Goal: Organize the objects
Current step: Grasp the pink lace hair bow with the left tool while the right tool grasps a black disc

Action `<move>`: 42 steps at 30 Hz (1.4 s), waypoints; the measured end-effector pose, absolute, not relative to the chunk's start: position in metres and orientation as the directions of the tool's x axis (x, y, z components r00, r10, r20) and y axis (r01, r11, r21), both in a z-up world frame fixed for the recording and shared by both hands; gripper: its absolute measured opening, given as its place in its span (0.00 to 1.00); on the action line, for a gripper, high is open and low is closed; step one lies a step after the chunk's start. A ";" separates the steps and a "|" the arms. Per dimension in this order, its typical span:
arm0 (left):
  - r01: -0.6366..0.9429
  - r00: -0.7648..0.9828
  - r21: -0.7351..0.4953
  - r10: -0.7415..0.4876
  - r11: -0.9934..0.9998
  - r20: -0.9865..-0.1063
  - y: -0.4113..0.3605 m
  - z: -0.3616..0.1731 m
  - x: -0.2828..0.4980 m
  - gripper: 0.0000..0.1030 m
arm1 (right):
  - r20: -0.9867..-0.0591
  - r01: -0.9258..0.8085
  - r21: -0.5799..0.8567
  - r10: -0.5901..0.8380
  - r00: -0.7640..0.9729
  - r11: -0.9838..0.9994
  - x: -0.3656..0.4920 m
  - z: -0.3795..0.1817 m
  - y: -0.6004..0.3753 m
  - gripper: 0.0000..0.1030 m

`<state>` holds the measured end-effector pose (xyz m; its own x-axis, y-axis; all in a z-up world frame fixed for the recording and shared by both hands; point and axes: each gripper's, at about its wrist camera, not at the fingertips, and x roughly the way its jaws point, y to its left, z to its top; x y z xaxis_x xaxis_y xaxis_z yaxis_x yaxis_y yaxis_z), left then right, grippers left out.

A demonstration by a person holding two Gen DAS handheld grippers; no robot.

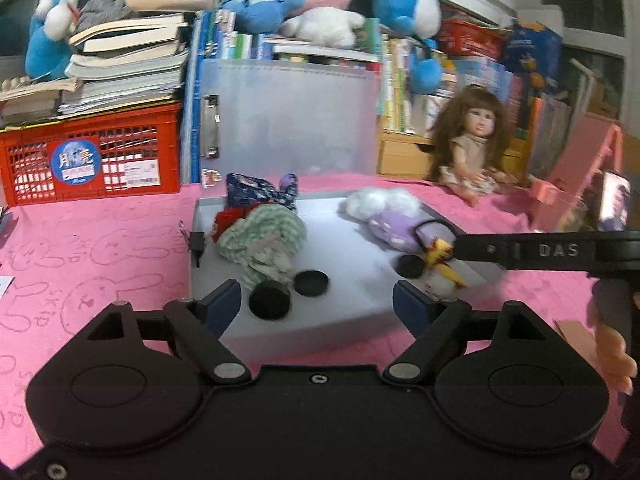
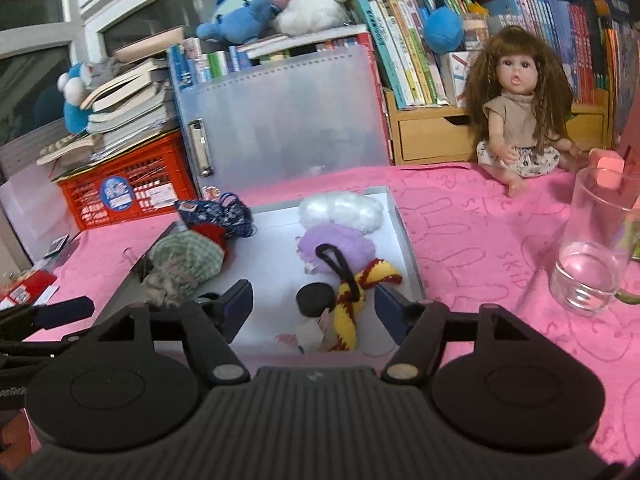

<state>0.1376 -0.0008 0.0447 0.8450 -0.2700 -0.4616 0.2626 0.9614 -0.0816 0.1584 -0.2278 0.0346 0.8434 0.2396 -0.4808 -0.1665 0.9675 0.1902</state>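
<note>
Spread wide and empty, the right gripper (image 2: 314, 310) frames a yellow-and-maroon striped knitted toy (image 2: 352, 300) with a black loop, lying in the white tray (image 2: 404, 236), long axis running from six to one o'clock.

**Dim indoor light, soft fisheye views**

The room is lit weakly from overhead, colours heavy on pink and blue. The white tray (image 1: 352, 248) glows palest, with faint shadows under the toys. Both views bend hard at the edges, corners going black. Everything looks slightly soft and grainy; the glass (image 2: 592, 248) catches small highlights.
</note>
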 end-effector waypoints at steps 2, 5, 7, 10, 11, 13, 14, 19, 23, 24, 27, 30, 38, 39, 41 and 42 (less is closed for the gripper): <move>0.283 0.841 -0.072 -0.284 0.956 -0.461 -0.003 0.045 0.126 0.81 | -0.475 -0.181 0.170 0.241 0.846 0.969 0.150 0.035 -0.225 0.78; 0.310 0.834 -0.062 -0.303 0.949 -0.461 -0.005 0.046 0.109 0.82 | -0.470 -0.203 0.134 0.242 0.849 0.970 0.137 0.035 -0.221 0.80; 0.325 0.828 -0.064 -0.316 0.944 -0.463 -0.006 0.045 0.100 0.82 | -0.467 -0.215 0.122 0.248 0.849 0.969 0.129 0.035 -0.219 0.81; 0.349 0.812 -0.074 -0.341 0.934 -0.475 -0.008 0.043 0.085 0.82 | -0.464 -0.232 0.116 0.260 0.847 0.966 0.119 0.034 -0.218 0.83; 0.357 0.807 -0.074 -0.348 0.931 -0.478 -0.009 0.041 0.080 0.82 | -0.464 -0.238 0.113 0.263 0.846 0.965 0.115 0.033 -0.218 0.83; 0.371 0.799 -0.070 -0.357 0.926 -0.484 -0.011 0.038 0.070 0.83 | -0.465 -0.244 0.105 0.264 0.845 0.964 0.108 0.031 -0.218 0.83; 0.375 0.797 -0.068 -0.359 0.925 -0.486 -0.012 0.037 0.065 0.83 | -0.466 -0.246 0.102 0.265 0.844 0.964 0.105 0.029 -0.218 0.83; 0.399 0.784 -0.059 -0.374 0.915 -0.495 -0.015 0.028 0.043 0.83 | -0.476 -0.258 0.096 0.272 0.836 0.961 0.089 0.021 -0.221 0.84; 0.423 0.773 -0.045 -0.387 0.905 -0.502 -0.017 0.025 0.031 0.83 | -0.487 -0.263 0.081 0.268 0.831 0.961 0.079 0.015 -0.222 0.84; 0.427 0.773 -0.040 -0.388 0.903 -0.502 -0.017 0.024 0.028 0.83 | -0.491 -0.264 0.078 0.267 0.829 0.962 0.076 0.013 -0.222 0.84; 0.446 0.767 -0.034 -0.402 0.894 -0.500 -0.019 0.023 0.021 0.83 | -0.503 -0.275 0.074 0.274 0.820 0.959 0.070 0.007 -0.222 0.84; 0.461 0.762 -0.028 -0.412 0.887 -0.499 -0.020 0.022 0.013 0.83 | -0.513 -0.284 0.063 0.275 0.813 0.957 0.065 0.002 -0.221 0.84; 0.474 0.758 0.003 -0.407 0.880 -0.510 -0.028 0.011 -0.006 0.83 | -0.514 -0.292 0.032 0.266 0.816 0.956 0.052 -0.005 -0.218 0.84; 0.475 0.757 0.004 -0.406 0.880 -0.512 -0.028 0.009 -0.008 0.83 | -0.509 -0.291 0.028 0.264 0.819 0.956 0.050 -0.005 -0.218 0.84; 0.474 0.755 0.003 -0.405 0.880 -0.515 -0.028 0.007 -0.012 0.83 | -0.499 -0.291 0.020 0.261 0.826 0.957 0.045 -0.006 -0.218 0.84; 0.473 0.754 -0.002 -0.407 0.881 -0.515 -0.027 0.006 -0.014 0.80 | -0.497 -0.293 0.018 0.263 0.827 0.956 0.044 -0.006 -0.218 0.84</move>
<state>-0.0139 -0.0273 0.0061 0.7545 -0.4065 -0.5152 0.4733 0.8809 -0.0020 0.0440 -0.2176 -0.0063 0.8272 0.2627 -0.4967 -0.2929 0.9560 0.0179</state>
